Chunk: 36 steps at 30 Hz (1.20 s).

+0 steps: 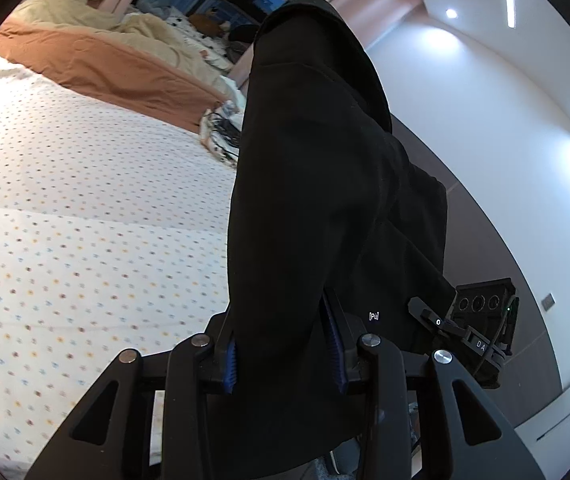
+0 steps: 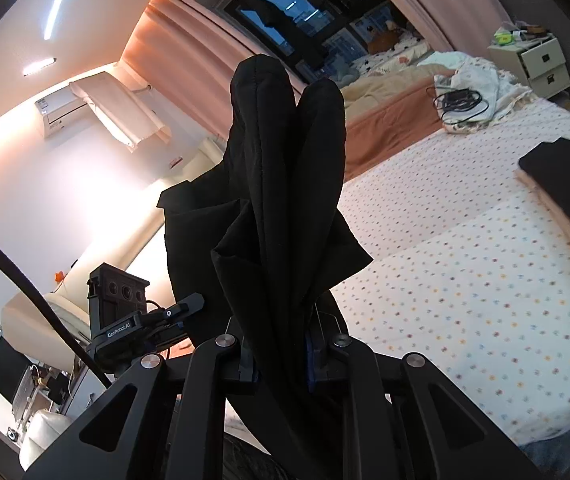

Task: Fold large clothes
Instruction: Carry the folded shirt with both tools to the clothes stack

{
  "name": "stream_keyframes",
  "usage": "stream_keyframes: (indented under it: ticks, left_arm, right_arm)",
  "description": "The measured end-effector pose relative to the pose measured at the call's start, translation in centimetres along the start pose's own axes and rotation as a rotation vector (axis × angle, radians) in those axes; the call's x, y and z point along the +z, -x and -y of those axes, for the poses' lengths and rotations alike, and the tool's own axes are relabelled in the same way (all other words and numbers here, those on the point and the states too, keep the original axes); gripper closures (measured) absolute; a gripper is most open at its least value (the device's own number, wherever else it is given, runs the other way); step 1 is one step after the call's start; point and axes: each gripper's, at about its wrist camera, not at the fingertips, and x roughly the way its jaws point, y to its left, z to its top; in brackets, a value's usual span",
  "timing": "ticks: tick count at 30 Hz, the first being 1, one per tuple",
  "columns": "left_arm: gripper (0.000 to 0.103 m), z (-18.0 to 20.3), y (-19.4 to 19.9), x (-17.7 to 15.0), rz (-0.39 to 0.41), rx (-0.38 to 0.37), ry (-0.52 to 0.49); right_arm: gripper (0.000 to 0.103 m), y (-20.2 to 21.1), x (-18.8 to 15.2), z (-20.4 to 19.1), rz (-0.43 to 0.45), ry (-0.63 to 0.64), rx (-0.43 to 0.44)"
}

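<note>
We see the black garment lifted off the bed, bunched and standing up in front of both cameras. Our left claw grips a thick fold of it between its blue pads, and our right claw is pinched narrowly on gathered folds of the same cloth. Below lies the dotted white sheet, with a brown blanket across the bed beyond and a white nightstand at the far side.
</note>
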Motion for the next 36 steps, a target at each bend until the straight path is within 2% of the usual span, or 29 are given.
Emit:
stream_keyframes:
  ticks: [8,14,23,27,36]
  left_arm:
    - [0.067,5.5,-2.2,-1.2,-0.029,-0.062,-0.053]
    - [0.067,9.0,-5.2,0.0,-0.06,-0.101,-0.101]
    - [0.067,14.3,-13.3,2.9,-0.126,-0.196,-0.157]
    - [0.067,17.3,-16.6,3.0,-0.165,-0.239,-0.182]
    - [0.067,21.2,-25.4,3.8,-0.285,-0.353,-0.218]
  right_arm:
    - [0.09,6.6,0.3,0.2,0.047,0.026,-0.04]
    - [0.091,11.4,1.6,1.0,0.073,0.063,-0.054]
    - [0.091,16.7,5.1,4.1,0.131,0.083,-0.108]
    - [0.091,19.3,7.4,5.6,0.151,0.094,-0.143]
    - [0.091,23.6,9.1,5.6,0.181,0.127,-0.265]
